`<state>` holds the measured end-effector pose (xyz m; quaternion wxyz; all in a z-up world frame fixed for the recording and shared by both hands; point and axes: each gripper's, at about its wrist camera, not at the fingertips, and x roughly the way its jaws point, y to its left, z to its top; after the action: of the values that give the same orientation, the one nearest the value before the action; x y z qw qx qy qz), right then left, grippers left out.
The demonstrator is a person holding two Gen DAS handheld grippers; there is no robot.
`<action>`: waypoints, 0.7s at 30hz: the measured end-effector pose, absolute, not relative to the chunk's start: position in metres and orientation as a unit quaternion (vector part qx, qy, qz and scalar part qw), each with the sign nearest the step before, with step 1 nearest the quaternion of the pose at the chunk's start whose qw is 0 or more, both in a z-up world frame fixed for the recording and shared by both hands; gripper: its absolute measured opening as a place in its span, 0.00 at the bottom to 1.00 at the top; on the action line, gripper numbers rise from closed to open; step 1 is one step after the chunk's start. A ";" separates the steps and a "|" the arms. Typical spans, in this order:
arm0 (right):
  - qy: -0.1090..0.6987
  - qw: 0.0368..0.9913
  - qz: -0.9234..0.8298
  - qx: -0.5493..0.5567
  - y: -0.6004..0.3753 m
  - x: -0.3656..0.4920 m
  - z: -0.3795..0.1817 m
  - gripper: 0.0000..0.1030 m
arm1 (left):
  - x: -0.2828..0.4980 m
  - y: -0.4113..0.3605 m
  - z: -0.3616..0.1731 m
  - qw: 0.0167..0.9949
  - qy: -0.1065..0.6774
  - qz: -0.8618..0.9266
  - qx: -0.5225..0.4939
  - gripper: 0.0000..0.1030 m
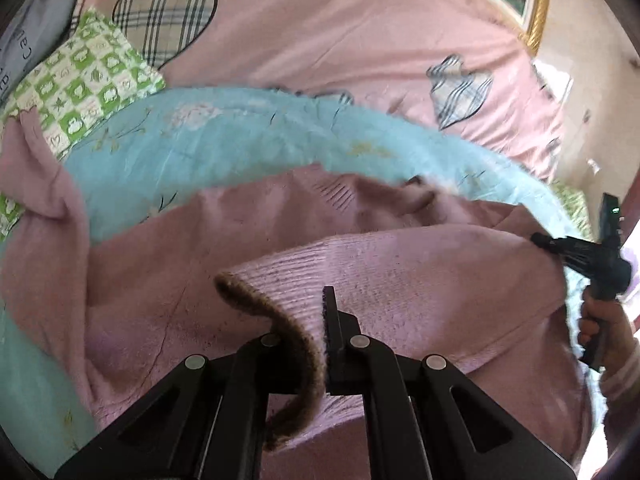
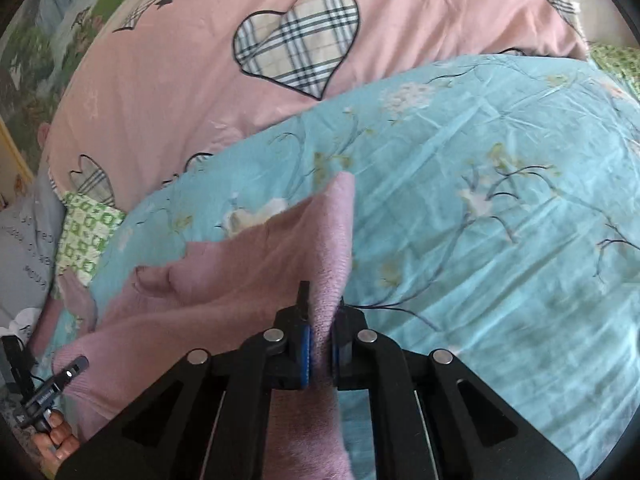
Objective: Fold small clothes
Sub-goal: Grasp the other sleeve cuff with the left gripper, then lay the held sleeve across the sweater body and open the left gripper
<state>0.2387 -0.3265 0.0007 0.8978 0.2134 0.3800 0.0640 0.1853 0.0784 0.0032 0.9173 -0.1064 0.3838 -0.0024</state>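
Pink knit sweater lies low centre on the blue floral quilt. Left tongs clamp its brown-trimmed hem, right tongs pinch a fold. Pink heart sheet behind, green checked cloth upper left.

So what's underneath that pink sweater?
The pink sweater lies on a light-blue floral quilt, itself over a pink bedspread with plaid hearts. What lies directly beneath the sweater is covered.

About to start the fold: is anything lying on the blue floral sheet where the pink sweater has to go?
Nothing visible: the blue floral sheet beyond the pink knitted sweater lies bare; both jaws already clamp the sweater's edge.
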 end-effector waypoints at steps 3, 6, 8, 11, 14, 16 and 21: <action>0.410 0.888 0.054 0.203 -0.320 0.244 -0.018 0.08 | 0.189 0.088 -0.012 0.904 0.411 0.007 -0.116 0.06; 0.410 0.887 0.043 0.206 -0.321 0.241 -0.018 0.13 | 0.179 0.097 -0.010 0.905 0.411 0.024 -0.109 0.15; 0.394 0.896 0.032 0.201 -0.318 0.231 -0.007 0.17 | 0.169 0.105 -0.005 0.906 0.406 0.033 -0.115 0.17; 0.369 0.905 0.045 0.205 -0.310 0.208 0.010 0.22 | 0.150 0.122 0.000 0.906 0.399 0.050 -0.134 0.18; 0.360 0.905 0.078 0.214 -0.292 0.186 0.018 0.39 | 0.134 0.140 0.004 0.904 0.393 0.061 -0.158 0.23; 0.365 0.899 0.104 0.219 -0.278 0.177 0.016 0.43 | 0.124 0.152 0.007 0.902 0.389 0.071 -0.174 0.27; 0.400 0.867 0.196 0.222 -0.224 0.148 0.001 0.43 | 0.110 0.180 0.013 0.897 0.382 0.107 -0.193 0.46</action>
<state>0.1485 -0.2240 0.0005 0.8673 0.2225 0.3997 0.1964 0.1097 0.1802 0.0129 0.8975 -0.1931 0.3820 0.1065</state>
